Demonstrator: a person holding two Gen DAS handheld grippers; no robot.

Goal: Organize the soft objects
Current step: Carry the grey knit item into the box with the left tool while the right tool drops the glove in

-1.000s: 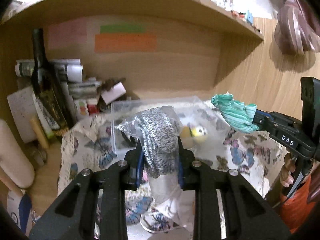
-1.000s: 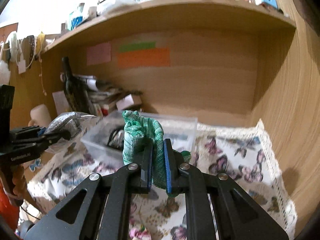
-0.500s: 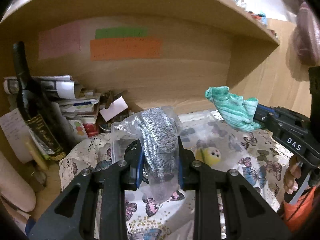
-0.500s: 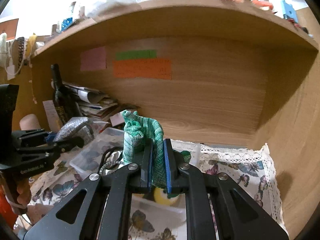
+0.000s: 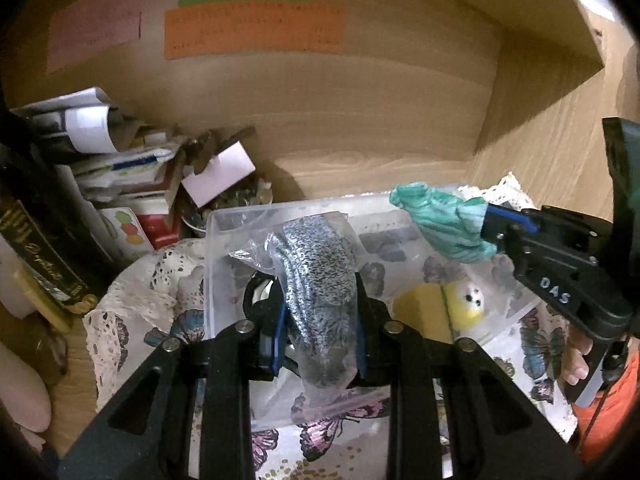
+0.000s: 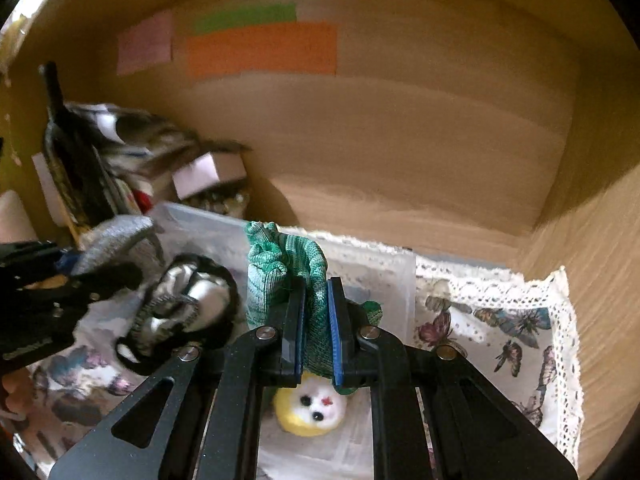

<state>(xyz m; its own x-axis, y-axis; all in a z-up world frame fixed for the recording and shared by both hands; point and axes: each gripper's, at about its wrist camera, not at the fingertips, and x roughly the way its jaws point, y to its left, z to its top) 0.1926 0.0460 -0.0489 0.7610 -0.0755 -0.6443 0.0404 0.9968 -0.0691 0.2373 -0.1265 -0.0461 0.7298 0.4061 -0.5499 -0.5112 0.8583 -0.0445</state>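
Observation:
My left gripper [image 5: 318, 312] is shut on a grey speckled sock in a clear plastic bag [image 5: 318, 276], held over the clear plastic box [image 5: 212, 264]. It also shows in the right wrist view [image 6: 116, 236]. My right gripper [image 6: 314, 320] is shut on a green striped sock [image 6: 280, 276], also above the box; it shows in the left wrist view [image 5: 444, 220]. In the box lie a yellow and white plush toy [image 6: 316, 408] and a black and white soft item [image 6: 184, 304].
The box stands on a butterfly-print cloth [image 6: 500, 328] inside a wooden shelf bay. A dark bottle [image 5: 36, 248], stacked papers and small boxes [image 5: 132, 168] crowd the left. The wooden side wall [image 6: 600, 248] is close on the right.
Both grippers have moved forward and down over the box with their socks still held. The shelf back wall is nearer and the box contents are now below the fingers.

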